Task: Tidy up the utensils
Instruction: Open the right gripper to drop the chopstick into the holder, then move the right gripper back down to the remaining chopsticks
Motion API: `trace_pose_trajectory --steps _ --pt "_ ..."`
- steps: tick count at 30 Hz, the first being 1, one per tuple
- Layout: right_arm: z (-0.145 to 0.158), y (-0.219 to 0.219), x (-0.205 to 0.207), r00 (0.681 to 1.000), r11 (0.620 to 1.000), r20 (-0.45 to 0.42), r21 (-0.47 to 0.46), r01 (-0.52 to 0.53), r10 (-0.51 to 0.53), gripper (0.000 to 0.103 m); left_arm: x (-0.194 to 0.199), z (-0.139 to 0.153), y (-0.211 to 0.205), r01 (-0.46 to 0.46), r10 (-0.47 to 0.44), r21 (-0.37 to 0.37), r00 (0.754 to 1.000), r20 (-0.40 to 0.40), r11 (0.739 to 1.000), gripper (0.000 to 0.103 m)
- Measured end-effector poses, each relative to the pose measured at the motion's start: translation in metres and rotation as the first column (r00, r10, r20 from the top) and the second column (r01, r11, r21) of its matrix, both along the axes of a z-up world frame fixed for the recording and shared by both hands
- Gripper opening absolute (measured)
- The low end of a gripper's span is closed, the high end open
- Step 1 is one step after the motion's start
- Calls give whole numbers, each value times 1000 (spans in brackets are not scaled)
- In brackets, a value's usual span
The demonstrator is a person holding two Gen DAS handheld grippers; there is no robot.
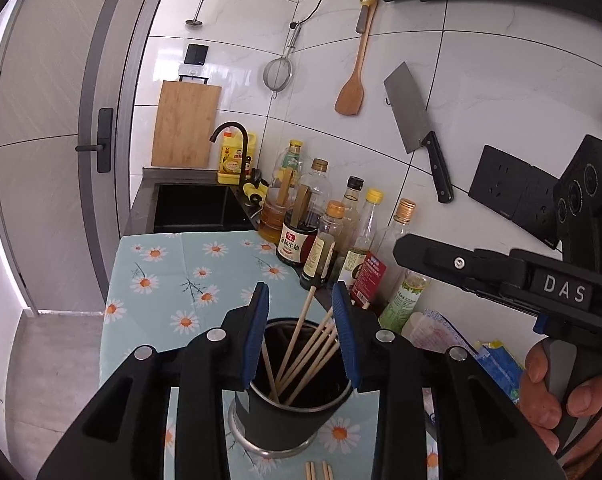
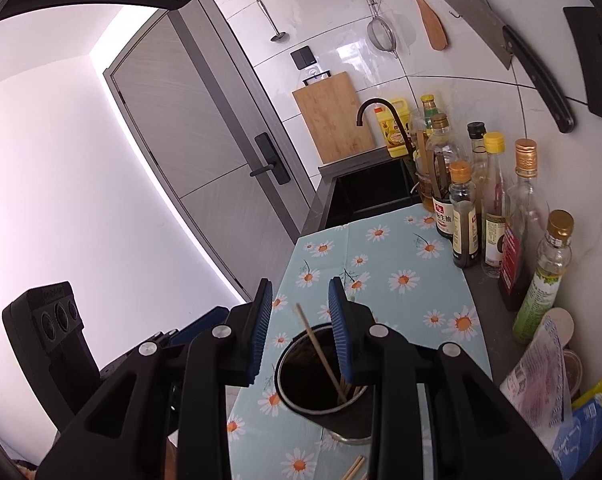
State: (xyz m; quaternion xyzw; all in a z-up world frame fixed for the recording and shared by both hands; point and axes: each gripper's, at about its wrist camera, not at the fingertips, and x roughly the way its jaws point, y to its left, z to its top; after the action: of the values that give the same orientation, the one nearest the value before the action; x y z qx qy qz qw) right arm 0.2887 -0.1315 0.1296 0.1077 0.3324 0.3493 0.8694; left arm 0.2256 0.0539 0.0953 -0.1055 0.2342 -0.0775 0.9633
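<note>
My kitchen counter carries a pale blue daisy-print cloth, which runs from the edge of the black sink toward me. On the cloth stands my dark utensil cup holding wooden chopsticks, with a few loose chopsticks lying on the cloth just in front of it. Along the tiled wall, on the bare dark countertop, a row of sauce and oil bottles stands beside plastic packets.
</note>
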Motion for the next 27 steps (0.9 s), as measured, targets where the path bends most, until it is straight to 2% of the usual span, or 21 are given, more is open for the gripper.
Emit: trace_pose_trajectory --steps 3,7,11,15,17,27 --pt "-5 -4 -13 1000 999 -22 -34 13 -14 31 -14 -1 0 3 -3 3 1000 -7 1000 32" --pt "-14 -5 -33 999 993 -15 -113 33 -35 41 -27 -8 2 2 -3 -7 999 -52 1000 32" --pt "-28 -4 -50 997 977 -29 -201 65 -73 42 -40 -20 1 11 -13 -18 996 -89 1000 34" --pt "-46 0 -64 996 960 -51 -274 54 -70 43 -52 -37 -3 33 -36 -25 990 -139 999 37" --pt "-55 3 -68 995 952 -70 -304 46 -70 43 -55 -46 -5 47 -51 -28 984 -173 999 40" --pt "-109 9 -79 972 915 -211 -404 12 -106 44 -65 -88 3 43 -55 -46 954 -296 998 40"
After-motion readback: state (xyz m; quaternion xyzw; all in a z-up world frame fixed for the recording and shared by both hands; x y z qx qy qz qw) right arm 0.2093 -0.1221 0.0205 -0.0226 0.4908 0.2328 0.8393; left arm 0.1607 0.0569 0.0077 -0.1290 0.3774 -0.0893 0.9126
